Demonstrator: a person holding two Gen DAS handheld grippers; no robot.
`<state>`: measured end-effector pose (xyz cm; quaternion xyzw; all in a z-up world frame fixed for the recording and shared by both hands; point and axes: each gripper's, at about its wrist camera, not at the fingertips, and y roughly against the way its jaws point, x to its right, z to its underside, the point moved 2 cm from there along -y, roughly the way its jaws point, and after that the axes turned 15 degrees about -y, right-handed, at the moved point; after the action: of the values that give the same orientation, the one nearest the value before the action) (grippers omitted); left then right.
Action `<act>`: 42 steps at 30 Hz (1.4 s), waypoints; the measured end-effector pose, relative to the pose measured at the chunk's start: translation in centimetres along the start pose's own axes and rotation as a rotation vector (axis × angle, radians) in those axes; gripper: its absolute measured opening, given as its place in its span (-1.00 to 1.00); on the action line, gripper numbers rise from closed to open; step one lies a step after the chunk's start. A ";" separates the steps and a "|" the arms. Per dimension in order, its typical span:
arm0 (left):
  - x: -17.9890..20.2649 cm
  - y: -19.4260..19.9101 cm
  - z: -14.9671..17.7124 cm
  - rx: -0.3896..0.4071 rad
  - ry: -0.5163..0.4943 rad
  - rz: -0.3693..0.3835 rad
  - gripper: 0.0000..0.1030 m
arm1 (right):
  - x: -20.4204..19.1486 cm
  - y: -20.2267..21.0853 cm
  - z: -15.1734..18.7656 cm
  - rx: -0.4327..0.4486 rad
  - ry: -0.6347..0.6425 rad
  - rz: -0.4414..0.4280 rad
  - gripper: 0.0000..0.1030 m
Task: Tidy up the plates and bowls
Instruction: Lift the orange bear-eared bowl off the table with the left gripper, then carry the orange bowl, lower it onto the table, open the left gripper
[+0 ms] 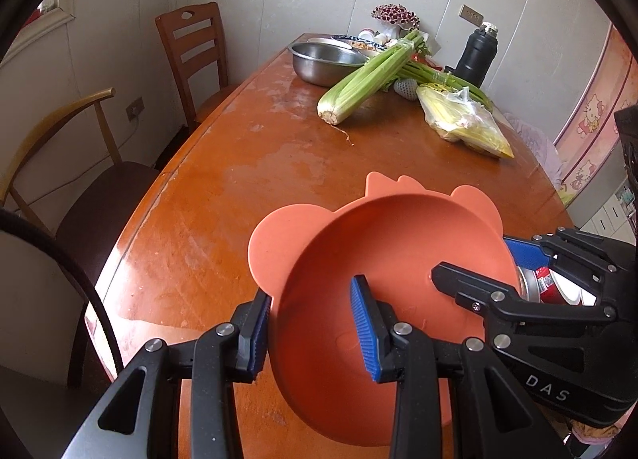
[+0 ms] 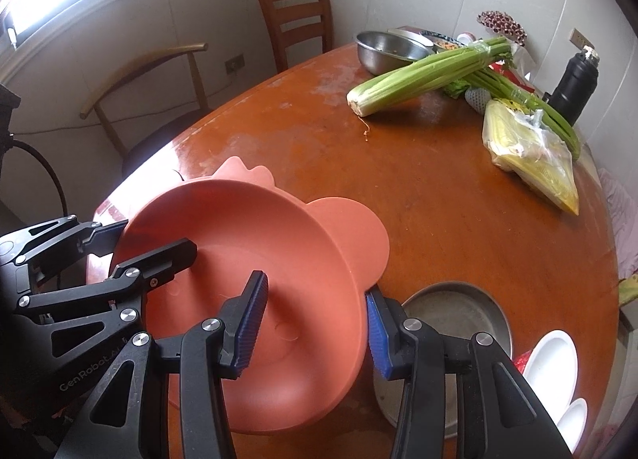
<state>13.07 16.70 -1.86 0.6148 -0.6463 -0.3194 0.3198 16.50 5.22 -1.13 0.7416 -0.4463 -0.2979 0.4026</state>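
Both grippers clamp the same salmon-orange plastic bowl with flat animal-shaped ears by opposite walls; the left gripper has one blue ribbed pad inside and one outside the left wall, and the right gripper pinches the right wall likewise; the bowl hangs tilted above the near end of the worn orange-brown wooden table. Just right of it a shallow steel dish rests on the table beside stacked white plates; celery and a steel mixing bowl lie far off.
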 end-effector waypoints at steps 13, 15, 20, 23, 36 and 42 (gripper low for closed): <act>0.1 -2.3 0.0 -0.031 -0.007 -0.022 -0.28 | 0.9 -2.7 -0.3 -0.041 -0.033 0.015 -0.06; 0.2 -2.5 0.0 -0.034 -0.012 -0.027 -0.28 | 1.1 -3.0 -0.4 -0.047 -0.045 0.009 -0.06; 0.4 -2.8 0.0 -0.040 -0.014 -0.029 -0.28 | 1.3 -3.3 -0.3 -0.050 -0.050 0.012 -0.06; 0.4 -2.9 -0.1 -0.045 -0.016 -0.032 -0.28 | 1.4 -3.6 -0.3 -0.053 -0.054 0.012 -0.06; 0.5 -3.6 0.1 -0.055 -0.026 -0.039 -0.28 | 1.8 -4.5 -0.3 -0.057 -0.067 0.017 -0.06; 0.3 -4.1 0.2 -0.062 -0.025 -0.040 -0.28 | 1.8 -4.9 -0.2 -0.059 -0.066 0.022 -0.06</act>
<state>15.32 16.19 -5.23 0.6132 -0.6277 -0.3533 0.3244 19.54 5.05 -5.43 0.7141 -0.4585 -0.3309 0.4126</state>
